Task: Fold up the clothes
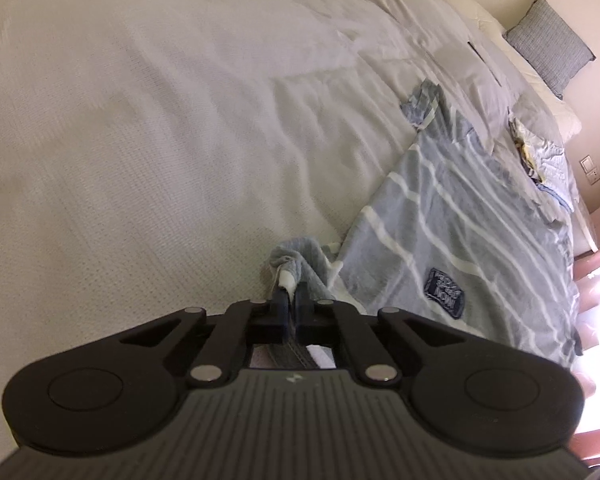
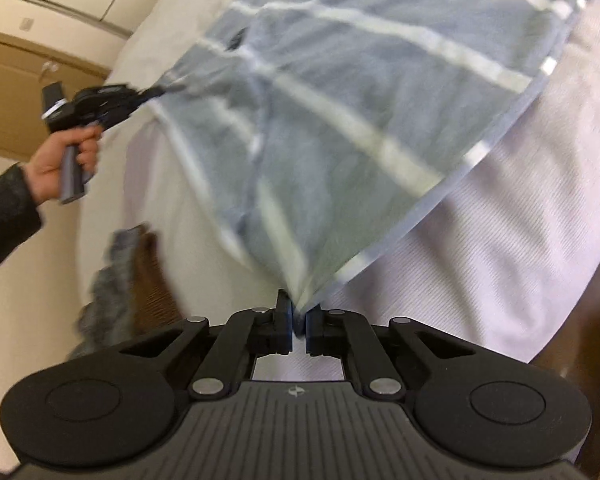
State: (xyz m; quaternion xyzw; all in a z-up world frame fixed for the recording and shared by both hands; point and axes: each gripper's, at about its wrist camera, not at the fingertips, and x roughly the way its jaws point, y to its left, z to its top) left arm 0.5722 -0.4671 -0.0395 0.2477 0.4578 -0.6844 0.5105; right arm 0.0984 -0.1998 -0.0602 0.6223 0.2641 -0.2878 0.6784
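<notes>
Striped grey-and-white garment (image 1: 456, 220) spread over the right part of the bed (image 1: 160, 140), one bunched sleeve (image 1: 422, 102) reaching toward the headboard end. Dark blue patch (image 1: 446, 292) on the garment, near its lower edge in the left wrist view.

Left gripper (image 1: 289, 286) clenched on a gathered fold of the garment at its near corner, fingers (image 1: 281, 300) close together with cloth and a white scrap pinched between them. Right gripper (image 2: 298, 316) likewise clamped on a corner of the same garment (image 2: 340, 100), cloth rising from the narrow gap and fanning out wide above the bedcover (image 2: 520, 240); blurred there, so lifted or lying flat cannot be told.

Seen from the right wrist camera: the left gripper (image 2: 168, 89) at the garment's far left edge, held by a hand (image 2: 66, 158) in a dark sleeve (image 2: 4, 220).

Around the garment: beyond it toward the wall, a pale grey folded piece (image 1: 480, 68), a grey cushion (image 1: 552, 48) against white pillows (image 1: 540, 84), and a rumpled heap of other clothes (image 1: 540, 160) just beside its far edge. Left of the garment in the right wrist view, a dark grey furry thing (image 2: 108, 280) with something brown (image 2: 156, 280) beside it, too blurred to name. Wooden cabinet doors (image 2: 12, 92) beyond the bed's edge.
</notes>
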